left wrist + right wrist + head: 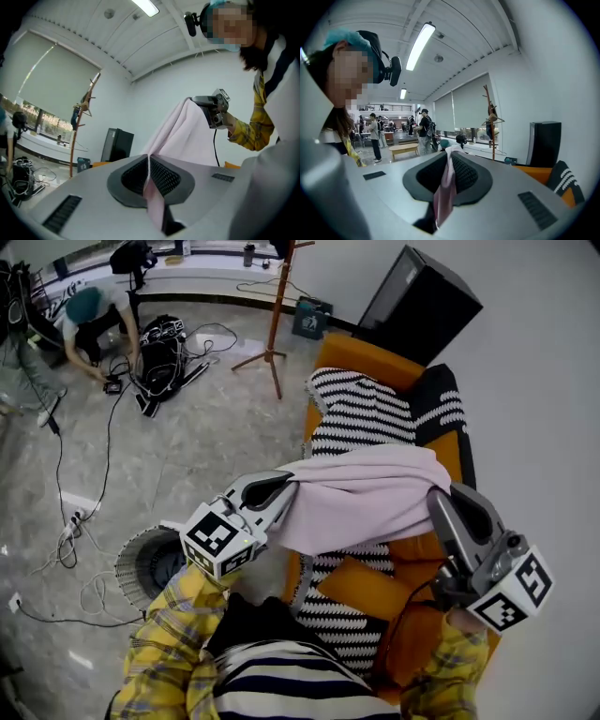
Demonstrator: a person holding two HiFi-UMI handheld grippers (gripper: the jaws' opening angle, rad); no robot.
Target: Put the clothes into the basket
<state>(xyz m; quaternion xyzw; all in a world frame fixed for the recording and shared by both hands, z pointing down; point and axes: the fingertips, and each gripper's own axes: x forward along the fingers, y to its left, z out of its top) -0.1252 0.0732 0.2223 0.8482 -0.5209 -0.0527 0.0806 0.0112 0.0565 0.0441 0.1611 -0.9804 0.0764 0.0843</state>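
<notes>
Basket [139,563]: right side hidden behind the left gripper [281,491] and a plaid sleeve [173,620]
Sofa [370,360]: middle covered by the pink garment [366,493]
Coat stand [274,324]: top cut off by the picture's upper edge
Distant people [374,133]: too small to tell what they do
</notes>
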